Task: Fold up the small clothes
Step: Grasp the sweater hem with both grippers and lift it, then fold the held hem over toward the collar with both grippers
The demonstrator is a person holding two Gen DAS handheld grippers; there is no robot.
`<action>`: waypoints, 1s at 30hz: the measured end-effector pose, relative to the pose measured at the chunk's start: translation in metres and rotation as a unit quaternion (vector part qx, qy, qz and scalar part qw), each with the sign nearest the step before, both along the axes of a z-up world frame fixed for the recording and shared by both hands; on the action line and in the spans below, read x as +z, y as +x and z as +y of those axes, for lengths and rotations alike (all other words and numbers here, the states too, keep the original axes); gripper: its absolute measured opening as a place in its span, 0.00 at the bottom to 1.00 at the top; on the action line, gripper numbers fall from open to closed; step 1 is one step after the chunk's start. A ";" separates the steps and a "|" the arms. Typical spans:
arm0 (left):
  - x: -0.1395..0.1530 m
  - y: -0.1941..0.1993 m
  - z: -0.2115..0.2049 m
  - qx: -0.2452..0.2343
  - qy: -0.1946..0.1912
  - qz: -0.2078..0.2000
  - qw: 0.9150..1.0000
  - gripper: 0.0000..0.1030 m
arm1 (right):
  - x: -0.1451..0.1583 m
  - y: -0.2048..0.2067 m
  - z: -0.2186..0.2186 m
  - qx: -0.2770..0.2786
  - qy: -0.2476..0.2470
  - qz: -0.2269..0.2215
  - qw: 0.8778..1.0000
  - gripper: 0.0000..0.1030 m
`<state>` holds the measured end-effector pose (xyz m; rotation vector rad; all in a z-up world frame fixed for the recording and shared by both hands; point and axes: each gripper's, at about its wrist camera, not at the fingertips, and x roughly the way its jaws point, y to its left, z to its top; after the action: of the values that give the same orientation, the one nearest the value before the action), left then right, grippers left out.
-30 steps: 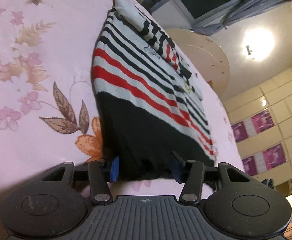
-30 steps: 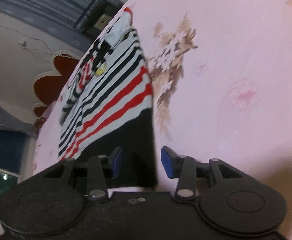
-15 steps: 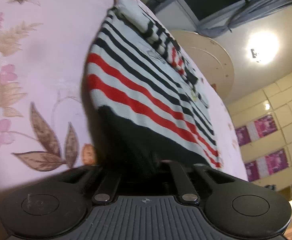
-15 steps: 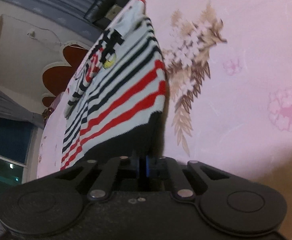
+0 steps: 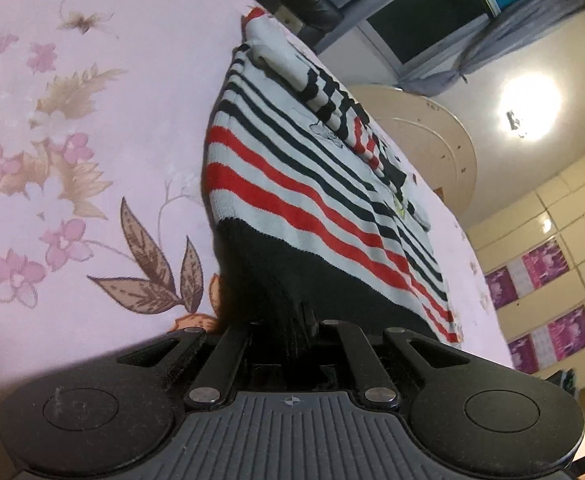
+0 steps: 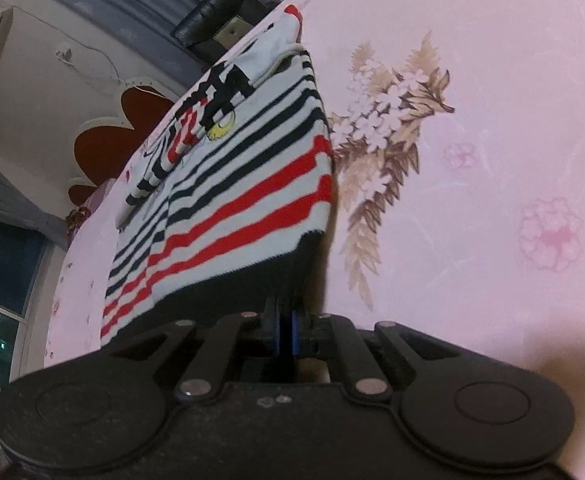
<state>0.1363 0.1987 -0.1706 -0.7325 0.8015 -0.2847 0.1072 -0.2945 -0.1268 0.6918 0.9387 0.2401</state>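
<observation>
— Where was the striped sweater [image 5: 316,184] lying?

— Flat on the floral bedsheet [image 5: 92,128], its black hem at the near edge and its long axis running straight away from both grippers toward the far edge, sleeves folded across the chest.

— And the jaws?

— The left gripper [image 5: 304,320] was pressed together on the hem's left corner; the right gripper [image 6: 284,320] pinched the hem's right corner [image 6: 288,272].

— Which was nearer?

— Neither, I judged; both sat at the hem, so the fold would carry it forward along that axis.
</observation>
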 end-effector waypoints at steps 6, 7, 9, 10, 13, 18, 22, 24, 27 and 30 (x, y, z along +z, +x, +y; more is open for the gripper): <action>0.031 -0.007 -0.014 -0.013 0.063 -0.052 0.997 0.04 | 0.014 -0.002 0.000 -0.009 -0.004 -0.023 1.000 0.06; 0.036 -0.007 -0.013 -0.015 0.073 -0.060 0.995 0.04 | 0.018 0.000 0.003 -0.008 -0.007 -0.029 1.000 0.06; 0.049 -0.006 -0.016 -0.017 0.095 -0.080 0.992 0.04 | 0.028 0.002 0.004 -0.007 -0.014 -0.043 0.999 0.06; 0.055 -0.004 -0.016 -0.017 0.099 -0.088 0.991 0.04 | 0.032 0.003 0.005 -0.008 -0.016 -0.050 0.999 0.06; 0.069 0.000 -0.017 -0.022 0.112 -0.104 0.988 0.04 | 0.047 0.006 0.008 -0.010 -0.024 -0.073 0.997 0.06; 0.093 0.010 -0.016 -0.027 0.121 -0.131 0.984 0.04 | 0.072 0.018 0.015 -0.004 -0.039 -0.103 0.994 0.06; 0.117 0.026 -0.009 -0.023 0.105 -0.154 0.982 0.04 | 0.093 0.038 0.018 -0.003 -0.050 -0.123 0.991 0.06; 0.130 0.039 -0.003 -0.019 0.092 -0.165 0.982 0.04 | 0.104 0.049 0.018 -0.007 -0.054 -0.133 0.990 0.06; 0.151 0.061 0.003 -0.009 0.074 -0.183 0.980 0.04 | 0.122 0.071 0.016 -0.021 -0.048 -0.148 0.988 0.06; 0.163 0.083 0.007 0.007 0.032 -0.190 0.981 0.04 | 0.138 0.095 0.018 -0.025 -0.056 -0.166 0.984 0.06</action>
<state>0.2190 0.2060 -0.0072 -0.5980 0.4405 -0.3717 0.2026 -0.2762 0.0112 0.5503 0.6109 0.2473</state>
